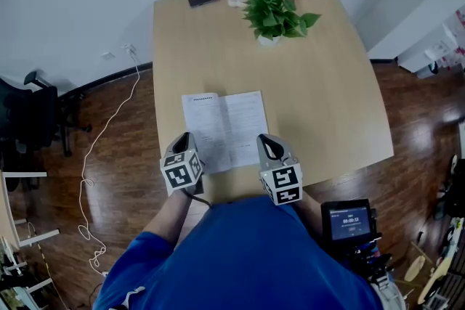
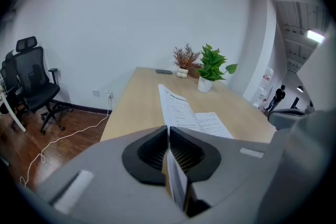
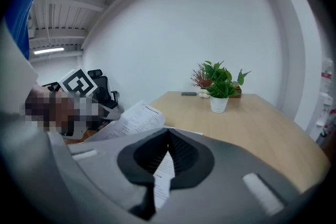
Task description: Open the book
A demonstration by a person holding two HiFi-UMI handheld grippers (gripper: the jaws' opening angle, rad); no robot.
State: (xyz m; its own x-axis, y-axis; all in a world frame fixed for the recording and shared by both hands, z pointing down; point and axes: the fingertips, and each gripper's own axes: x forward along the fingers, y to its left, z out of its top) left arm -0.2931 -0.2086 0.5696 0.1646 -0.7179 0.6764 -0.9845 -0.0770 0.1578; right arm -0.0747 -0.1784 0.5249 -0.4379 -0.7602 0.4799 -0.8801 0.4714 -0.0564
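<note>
1. We see the book (image 1: 225,128) lying open on the wooden table (image 1: 320,83), near its front edge and well apart from the potted plant (image 1: 275,11).
2. Our left gripper (image 1: 184,141) has its jaws closed on the book's left-hand leaf, which stands on edge between them.
3. Our right gripper (image 1: 267,145) likewise pinches the right-hand leaf.
4. The two grippers sit at the book's near corners, one on each side.
</note>
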